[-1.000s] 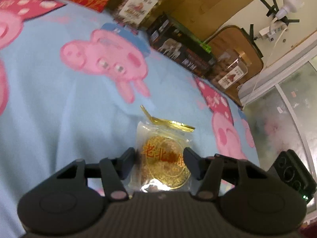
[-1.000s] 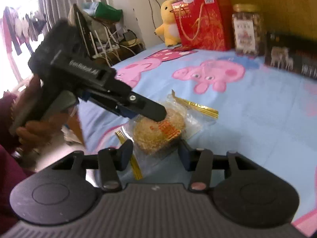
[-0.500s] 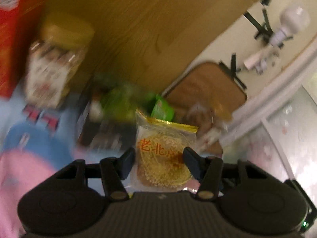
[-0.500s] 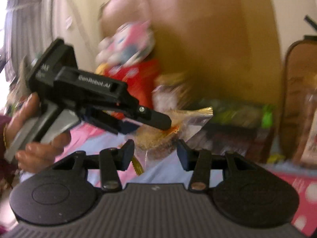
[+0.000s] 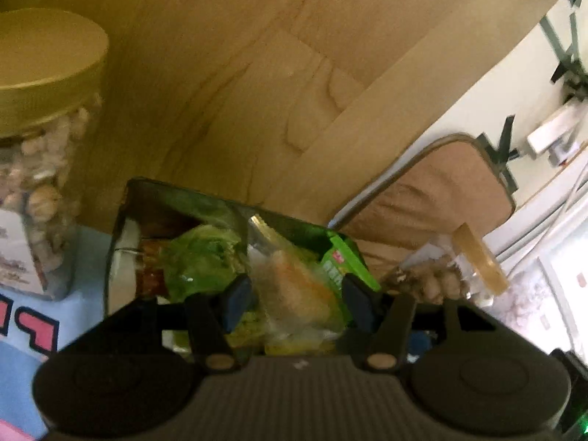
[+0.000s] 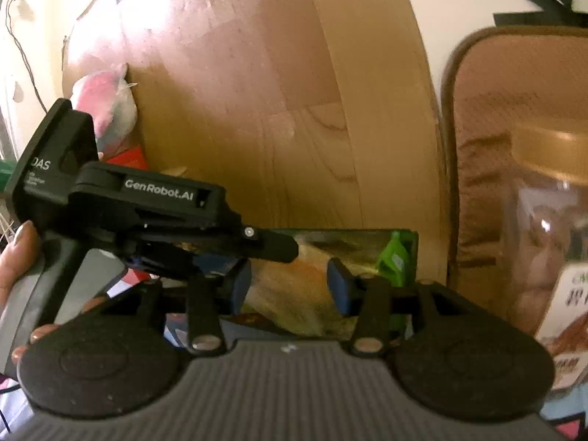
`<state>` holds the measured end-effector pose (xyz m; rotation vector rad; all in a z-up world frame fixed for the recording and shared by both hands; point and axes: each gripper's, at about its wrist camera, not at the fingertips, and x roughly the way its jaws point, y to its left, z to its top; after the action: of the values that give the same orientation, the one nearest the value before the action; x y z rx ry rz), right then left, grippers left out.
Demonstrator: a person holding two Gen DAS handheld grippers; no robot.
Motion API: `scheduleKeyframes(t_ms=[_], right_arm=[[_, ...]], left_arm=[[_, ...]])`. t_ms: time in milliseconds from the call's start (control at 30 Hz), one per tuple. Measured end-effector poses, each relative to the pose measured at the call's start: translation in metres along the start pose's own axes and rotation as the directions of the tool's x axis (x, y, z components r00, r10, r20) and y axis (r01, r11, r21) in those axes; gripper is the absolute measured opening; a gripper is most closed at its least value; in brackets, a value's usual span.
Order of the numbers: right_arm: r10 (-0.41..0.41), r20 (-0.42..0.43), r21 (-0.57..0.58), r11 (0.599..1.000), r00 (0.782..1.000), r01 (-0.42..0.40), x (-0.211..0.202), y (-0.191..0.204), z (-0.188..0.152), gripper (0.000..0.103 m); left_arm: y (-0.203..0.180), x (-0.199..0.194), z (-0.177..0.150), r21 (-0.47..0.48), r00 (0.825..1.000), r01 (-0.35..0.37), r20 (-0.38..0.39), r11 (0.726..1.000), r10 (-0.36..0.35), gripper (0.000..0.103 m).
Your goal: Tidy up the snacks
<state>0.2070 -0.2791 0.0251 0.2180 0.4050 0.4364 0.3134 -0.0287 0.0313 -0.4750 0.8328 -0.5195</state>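
The left gripper [image 5: 297, 303], jaws opening, lets go of the wrapped pastry [image 5: 297, 294] over the box [image 5: 154, 198]; the right gripper [image 6: 290, 286] pinches the same pastry.

"GenRobot.AI" in white on side of left gripper [image 6: 235, 257]; "DAS" on its rear block. Jar labels blurred, unreadable.

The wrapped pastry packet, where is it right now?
In the left wrist view the pastry packet sits between the opening left gripper's fingers, over the open snack box, right of the nut jar.
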Motion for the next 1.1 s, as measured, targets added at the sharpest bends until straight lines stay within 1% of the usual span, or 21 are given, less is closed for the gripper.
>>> scheduleKeyframes(t_ms=[67,133,200,233,267,300,367,433,500,533,600,700,767,800,833,867,1000,1100], right_arm=[[-0.018,0.023,0.000,1.000,1.000,0.018,-0.010,0.004,-0.001,0.049],[-0.023,0.049,0.010,1.000,0.999,0.022,-0.022,0.009,-0.004,0.049],[-0.010,0.065,0.047,0.999,0.998,0.007,-0.042,0.014,-0.012,0.049],[-0.009,0.070,0.073,0.997,0.997,0.004,-0.053,0.016,-0.017,0.049],[-0.010,0.073,0.099,0.995,0.997,0.003,-0.065,0.019,-0.024,0.049],[-0.014,0.076,0.124,0.992,0.997,0.004,-0.075,0.022,-0.030,0.049],[-0.027,0.075,0.174,0.985,0.997,0.013,-0.097,0.029,-0.044,0.050],[-0.041,0.074,0.208,0.978,0.996,0.025,-0.119,0.037,-0.061,0.052],[-0.080,0.072,0.227,0.972,0.994,0.062,-0.135,0.047,-0.075,0.054],[-0.095,0.068,0.228,0.971,0.993,0.077,-0.142,0.052,-0.082,0.054],[-0.112,0.052,0.217,0.971,0.992,0.099,-0.151,0.061,-0.091,0.055],[-0.114,0.040,0.209,0.972,0.993,0.104,-0.162,0.073,-0.101,0.057],[-0.105,0.047,0.235,0.968,0.993,0.091,-0.169,0.078,-0.106,0.060],[-0.104,0.046,0.246,0.965,0.994,0.090,-0.172,0.082,-0.108,0.064],[-0.107,0.042,0.244,0.965,0.993,0.093,-0.175,0.088,-0.112,0.067],[-0.111,0.040,0.235,0.967,0.993,0.099,-0.177,0.092,-0.113,0.068],[-0.133,0.056,0.224,0.967,0.989,0.118,-0.189,0.108,-0.121,0.079],[-0.151,0.057,0.225,0.965,0.987,0.135,-0.192,0.114,-0.124,0.085]], left_arm=[[-0.001,-0.014,-0.002,0.002,1.000,-0.001,0.030,1.000,0.001,0.059],[-0.008,-0.033,-0.010,0.024,0.998,-0.015,0.056,1.000,0.013,0.059],[-0.018,-0.054,-0.021,0.063,0.996,-0.033,0.085,0.997,0.028,0.059],[-0.025,-0.065,-0.033,0.095,0.994,-0.050,0.104,0.994,0.040,0.061],[-0.031,-0.075,-0.043,0.128,0.990,-0.079,0.123,0.989,0.063,0.064],[-0.038,-0.084,-0.056,0.166,0.984,-0.121,0.147,0.979,0.097,0.071],[-0.051,-0.100,-0.088,0.251,0.964,-0.218,0.203,0.943,0.169,0.078],[-0.059,-0.113,-0.119,0.298,0.947,-0.280,0.242,0.913,0.211,0.081],[-0.061,-0.126,-0.145,0.301,0.938,-0.304,0.260,0.904,0.229,0.089],[-0.062,-0.132,-0.158,0.294,0.931,-0.321,0.274,0.900,0.242,0.092],[-0.065,-0.144,-0.180,0.287,0.914,-0.355,0.307,0.890,0.266,0.100],[-0.074,-0.159,-0.211,0.301,0.889,-0.403,0.353,0.864,0.292,0.103],[-0.079,-0.167,-0.223,0.319,0.880,-0.425,0.365,0.847,0.304,0.103],[-0.080,-0.171,-0.229,0.324,0.878,-0.431,0.364,0.842,0.310,0.103],[-0.081,-0.175,-0.233,0.323,0.879,-0.432,0.360,0.842,0.313,0.103],[-0.082,-0.179,-0.237,0.321,0.879,-0.435,0.355,0.842,0.319,0.103],[-0.081,-0.188,-0.246,0.317,0.871,-0.455,0.353,0.832,0.341,0.103],[-0.079,-0.188,-0.250,0.337,0.875,-0.468,0.308,0.817,0.373,0.103]])
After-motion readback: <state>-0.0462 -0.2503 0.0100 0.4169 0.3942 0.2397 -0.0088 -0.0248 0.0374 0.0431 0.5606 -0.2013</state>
